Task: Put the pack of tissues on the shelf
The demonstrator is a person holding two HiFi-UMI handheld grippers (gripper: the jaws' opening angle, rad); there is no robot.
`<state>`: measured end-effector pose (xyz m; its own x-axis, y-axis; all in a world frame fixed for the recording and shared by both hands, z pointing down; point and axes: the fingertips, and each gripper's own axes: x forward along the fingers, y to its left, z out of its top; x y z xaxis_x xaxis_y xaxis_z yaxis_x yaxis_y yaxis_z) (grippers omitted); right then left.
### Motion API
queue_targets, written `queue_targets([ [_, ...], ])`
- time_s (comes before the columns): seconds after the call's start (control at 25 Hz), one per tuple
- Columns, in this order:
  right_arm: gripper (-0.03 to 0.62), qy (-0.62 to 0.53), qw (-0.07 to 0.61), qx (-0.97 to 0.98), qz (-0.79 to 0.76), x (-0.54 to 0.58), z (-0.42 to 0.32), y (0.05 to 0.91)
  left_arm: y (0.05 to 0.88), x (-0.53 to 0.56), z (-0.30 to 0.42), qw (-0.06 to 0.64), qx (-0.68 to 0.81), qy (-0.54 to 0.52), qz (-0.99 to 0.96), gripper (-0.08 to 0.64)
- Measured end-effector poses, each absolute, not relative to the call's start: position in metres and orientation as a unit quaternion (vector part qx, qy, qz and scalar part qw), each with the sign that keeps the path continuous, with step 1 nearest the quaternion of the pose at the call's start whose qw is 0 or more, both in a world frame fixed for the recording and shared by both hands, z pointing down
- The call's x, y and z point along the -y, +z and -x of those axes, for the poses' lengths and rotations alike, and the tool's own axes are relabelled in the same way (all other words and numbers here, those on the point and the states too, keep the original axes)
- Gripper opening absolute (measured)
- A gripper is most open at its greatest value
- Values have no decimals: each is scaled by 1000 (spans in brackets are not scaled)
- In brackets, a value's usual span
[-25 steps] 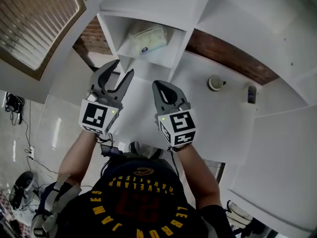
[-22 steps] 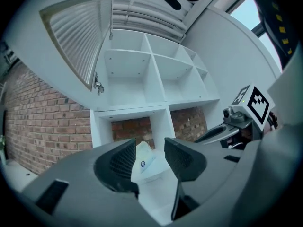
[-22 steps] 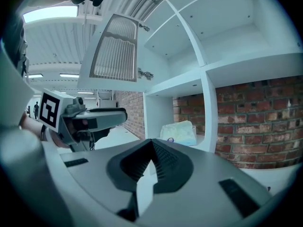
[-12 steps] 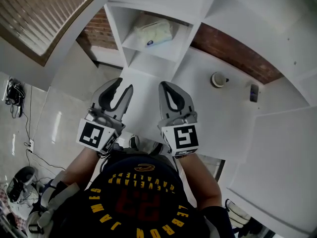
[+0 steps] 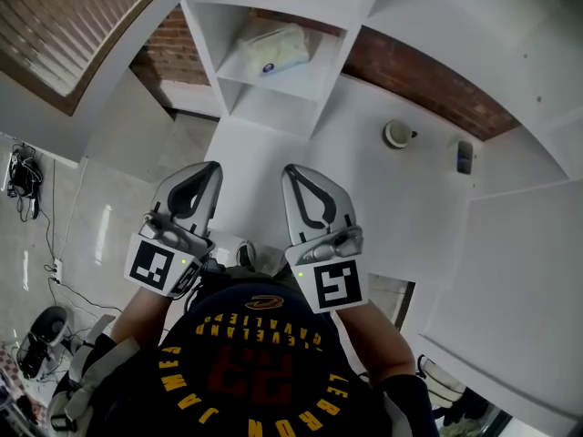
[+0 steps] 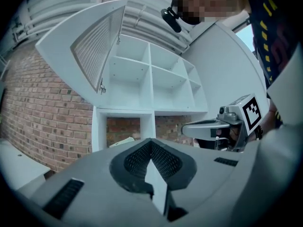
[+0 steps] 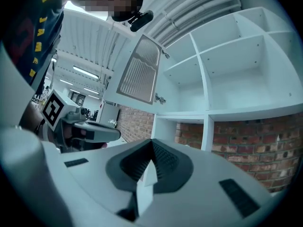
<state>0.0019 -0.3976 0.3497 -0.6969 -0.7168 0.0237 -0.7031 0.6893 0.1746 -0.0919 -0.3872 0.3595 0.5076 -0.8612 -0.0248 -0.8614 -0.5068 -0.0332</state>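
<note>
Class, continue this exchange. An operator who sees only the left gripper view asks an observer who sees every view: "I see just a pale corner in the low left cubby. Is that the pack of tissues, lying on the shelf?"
Observer: Yes. The head view shows the whole pack of tissues lying on the shelf in that cubby.
Operator: Does the right gripper hold anything?
Observer: No. In the right gripper view the right gripper has its jaws together, nothing between them.
Operator: What stands to the right of the cubby?
Observer: A cup on the white counter, which your view lacks.
</note>
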Motion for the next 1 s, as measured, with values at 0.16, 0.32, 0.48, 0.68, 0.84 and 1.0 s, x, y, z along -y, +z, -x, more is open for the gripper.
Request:
queue_targets([
  [0.16, -5, -94, 38, 918, -384, 389, -6, 339, 347, 379, 90, 63, -500, -23, 864, 3],
  [0.32, -5, -105, 27, 919, -378, 383, -9, 332, 341, 375, 91, 84, -501, -28, 861, 3],
  [0.48, -5, -98, 19, 920, -379, 382, -9, 332, 339, 376, 94, 74, -506, -16, 859, 3],
  [0.68, -5, -86, 18, 922, -376, 382, -10, 334, 334, 377, 95, 75, -510, -9, 857, 3],
  [0.84, -5, -86, 16, 922, -377, 382, -12, 333, 332, 376, 93, 80, -509, -10, 857, 3],
  [1.0, -6, -91, 18, 921, -379, 383, -14, 332, 332, 377, 94, 79, -507, -12, 858, 3],
])
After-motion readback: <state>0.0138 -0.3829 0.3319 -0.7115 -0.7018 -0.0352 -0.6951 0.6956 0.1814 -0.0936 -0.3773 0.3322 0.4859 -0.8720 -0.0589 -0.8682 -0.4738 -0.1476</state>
